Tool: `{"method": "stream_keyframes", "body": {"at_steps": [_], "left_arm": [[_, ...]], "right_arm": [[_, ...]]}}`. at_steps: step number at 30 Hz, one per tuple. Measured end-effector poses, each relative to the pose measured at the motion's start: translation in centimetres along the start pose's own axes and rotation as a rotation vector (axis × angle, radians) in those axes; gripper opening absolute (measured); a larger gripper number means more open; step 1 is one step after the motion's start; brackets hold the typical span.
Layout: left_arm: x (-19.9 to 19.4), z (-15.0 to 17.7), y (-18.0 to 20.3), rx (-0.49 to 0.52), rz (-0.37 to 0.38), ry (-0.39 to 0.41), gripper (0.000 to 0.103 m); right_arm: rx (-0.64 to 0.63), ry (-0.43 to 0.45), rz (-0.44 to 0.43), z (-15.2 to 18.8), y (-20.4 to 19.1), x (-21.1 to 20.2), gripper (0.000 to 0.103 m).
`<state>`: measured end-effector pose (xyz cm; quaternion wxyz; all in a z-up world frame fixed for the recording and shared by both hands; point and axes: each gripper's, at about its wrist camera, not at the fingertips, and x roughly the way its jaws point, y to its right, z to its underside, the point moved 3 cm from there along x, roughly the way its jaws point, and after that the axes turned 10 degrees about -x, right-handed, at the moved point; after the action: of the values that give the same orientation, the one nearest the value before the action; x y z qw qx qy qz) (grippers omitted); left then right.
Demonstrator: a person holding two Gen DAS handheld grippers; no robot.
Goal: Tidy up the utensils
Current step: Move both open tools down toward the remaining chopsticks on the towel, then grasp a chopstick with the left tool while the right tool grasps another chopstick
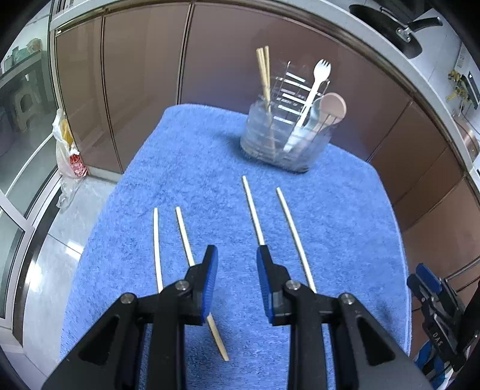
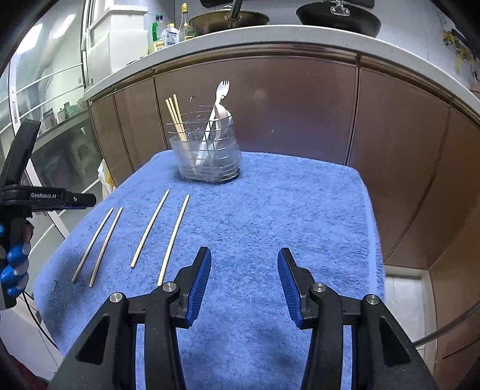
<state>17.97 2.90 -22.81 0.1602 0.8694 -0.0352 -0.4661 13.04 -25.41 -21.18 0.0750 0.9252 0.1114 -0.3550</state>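
Observation:
Several wooden chopsticks lie loose on the blue towel [image 1: 192, 168]; one [image 1: 253, 210] lies just ahead of my left gripper [image 1: 235, 253], which is open and empty above the towel. The same chopsticks [image 2: 150, 229] show left of my right gripper [image 2: 243, 255], which is open and empty over the bare towel [image 2: 285, 210]. A clear utensil holder with a wire rack [image 1: 283, 141] stands at the towel's far end. It holds chopsticks, a white spork [image 1: 315, 87] and a pink spoon [image 1: 332, 107]. The holder also shows in the right wrist view [image 2: 208, 156].
Brown cabinet doors [image 2: 300, 114] under a white counter rise behind the table. Pans [image 2: 339, 15] and bottles sit on the counter. A plastic bag [image 1: 67, 147] lies on the floor at left. The right gripper [image 1: 435, 303] shows at the towel's right edge.

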Motion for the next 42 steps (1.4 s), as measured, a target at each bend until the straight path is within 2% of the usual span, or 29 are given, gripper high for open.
{"method": "stream_keyframes", "body": {"at_steps": [12,21,28,36,42], "left_arm": [[2.5,-1.2,-2.1,-0.027,-0.027,-0.039,0.026],[4.5,-1.1,-2.7,-0.049,-0.007,-0.151,0.026],[4.2,-1.3,-3.4,-0.067,0.008,-0.168,0.026],[5.9,-2.6,-4.6,-0.079,-0.008,-0.238,0.026],[7.8,-3.0,-4.7,-0.063,-0.039,-0.267,0.026]], "right_arm": [[-0.02,-0.062,-0.091,-1.6,-1.5,5.4,0.046],[-0.068,-0.145,-0.185,-2.7,-3.3,8.8,0.046],[-0.064,-0.198,-0.249,-3.6,-3.4,11.0,0.046],[-0.059,-0.256,-0.341,-5.1,-3.8,13.2,0.046],[-0.071,-0.32,-0.347,-6.4,-4.7,16.1,0.046]]}}
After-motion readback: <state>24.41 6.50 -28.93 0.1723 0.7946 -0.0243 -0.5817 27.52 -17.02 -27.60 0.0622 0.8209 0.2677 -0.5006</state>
